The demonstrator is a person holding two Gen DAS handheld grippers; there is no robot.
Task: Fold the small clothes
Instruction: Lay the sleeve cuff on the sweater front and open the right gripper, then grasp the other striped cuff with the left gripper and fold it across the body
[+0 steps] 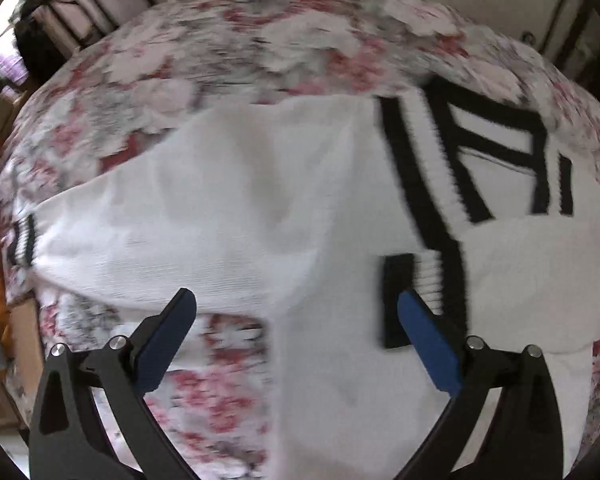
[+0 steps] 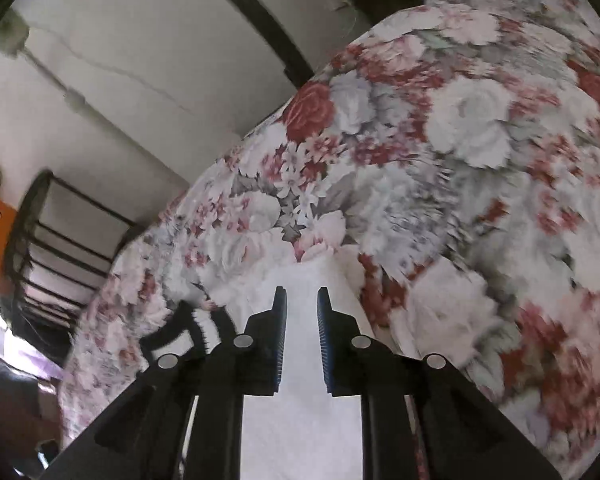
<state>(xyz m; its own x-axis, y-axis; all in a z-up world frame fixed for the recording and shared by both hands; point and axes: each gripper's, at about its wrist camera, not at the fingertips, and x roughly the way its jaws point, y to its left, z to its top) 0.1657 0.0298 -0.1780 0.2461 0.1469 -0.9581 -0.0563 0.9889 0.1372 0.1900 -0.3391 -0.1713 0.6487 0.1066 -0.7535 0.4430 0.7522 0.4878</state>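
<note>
The left hand-held gripper (image 1: 296, 316) hovers wide apart over the white black-trimmed sweater (image 1: 228, 208) on the floral bed (image 1: 260, 40), the right hand-held gripper (image 2: 302, 300) narrowly parted around its cloth, folding seemingly half done.

I see soft, even daylight in both views, with a blown-out bright patch at the far left edge of each. Motion blur smears the bedspread (image 1: 228, 40) print and the garment (image 1: 240, 208) in the left view. Fisheye bending curves the wall (image 2: 120, 80), and the corners go black.
</note>
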